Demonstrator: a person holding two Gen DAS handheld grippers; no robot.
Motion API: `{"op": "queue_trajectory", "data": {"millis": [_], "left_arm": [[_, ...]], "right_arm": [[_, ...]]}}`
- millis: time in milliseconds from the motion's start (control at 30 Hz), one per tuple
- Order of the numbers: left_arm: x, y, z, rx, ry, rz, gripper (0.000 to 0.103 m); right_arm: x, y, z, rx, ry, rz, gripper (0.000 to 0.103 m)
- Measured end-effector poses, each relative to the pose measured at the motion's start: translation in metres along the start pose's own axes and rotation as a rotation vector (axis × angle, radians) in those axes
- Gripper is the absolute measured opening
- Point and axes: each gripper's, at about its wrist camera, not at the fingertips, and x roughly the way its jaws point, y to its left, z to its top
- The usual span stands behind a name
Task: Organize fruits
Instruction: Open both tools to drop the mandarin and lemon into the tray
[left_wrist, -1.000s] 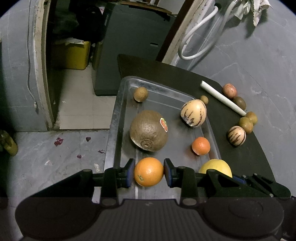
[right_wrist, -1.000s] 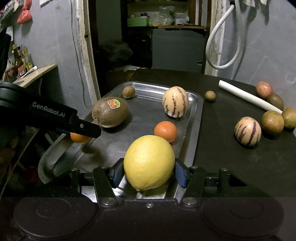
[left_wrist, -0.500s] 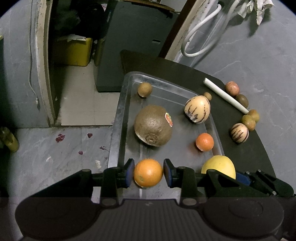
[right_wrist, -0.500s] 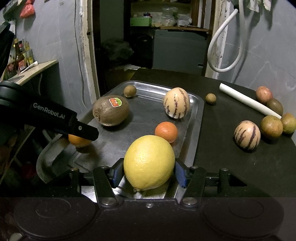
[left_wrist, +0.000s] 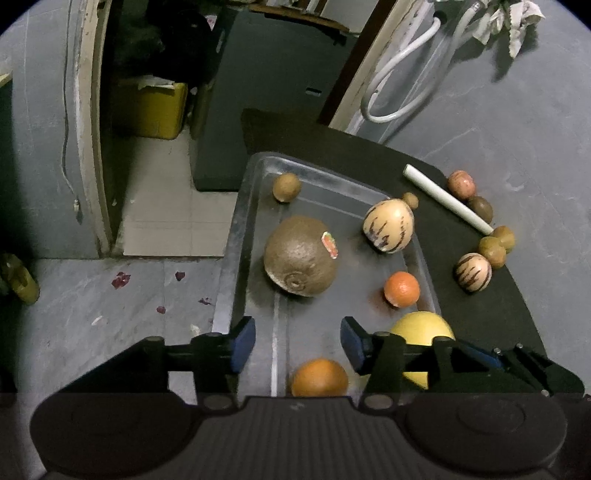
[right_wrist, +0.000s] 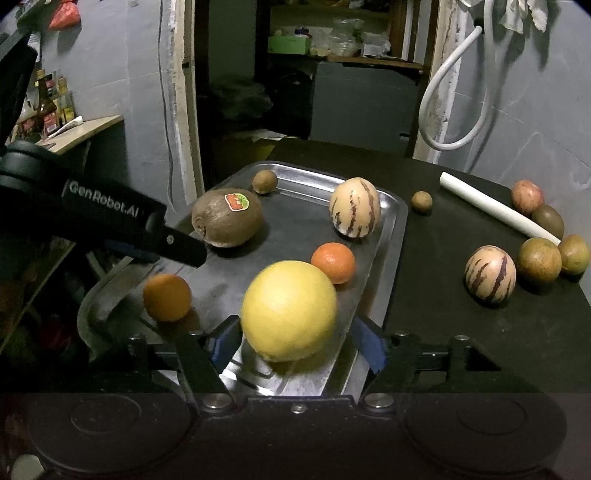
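A steel tray (left_wrist: 236, 236) (right_wrist: 397, 221) holds a big brown kiwi (left_wrist: 301, 256) (right_wrist: 227, 218), a striped melon (left_wrist: 388, 225) (right_wrist: 354, 212), a small orange (left_wrist: 402, 290) (right_wrist: 333, 263) and a small brown fruit (left_wrist: 286, 187) (right_wrist: 265, 181). My left gripper (left_wrist: 297, 343) is open above the tray; an orange (left_wrist: 319, 377) (right_wrist: 167, 297) lies free on the tray below it. My right gripper (right_wrist: 295, 343) is open around a large yellow citrus (right_wrist: 289, 311) (left_wrist: 423, 328) that rests on the tray's near edge.
On the black table (right_wrist: 443, 295) to the right lie a second striped melon (right_wrist: 490, 275), several brown-green and reddish fruits (right_wrist: 539, 258), a small brown fruit (right_wrist: 422, 201) and a white tube (right_wrist: 495, 208). The floor drops off left of the tray (left_wrist: 110, 295).
My left gripper opened and lifted back, leaving the orange on the tray. My right gripper opened and released the yellow citrus onto the tray.
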Motion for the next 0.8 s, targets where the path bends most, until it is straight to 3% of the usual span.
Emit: {"op": "queue_trajectory", "data": {"millis": [467, 733, 800], "left_arm": [[-0.017, -0.006, -0.001, -0.026, -0.052, 0.012, 0.079], [-0.028, -0.006, -0.003, -0.059, -0.083, 0.058, 0.100], [-0.029, -0.005, -0.004, -0.073, -0.088, 0.066, 0.101]], "right_arm": [[-0.009, -0.002, -0.004, -0.023, 0.003, 0.024, 0.078], [-0.022, -0.010, -0.006, -0.006, -0.006, 0.044, 0.090], [-0.027, -0.015, -0.007, 0.007, -0.011, 0.044, 0.094]]}}
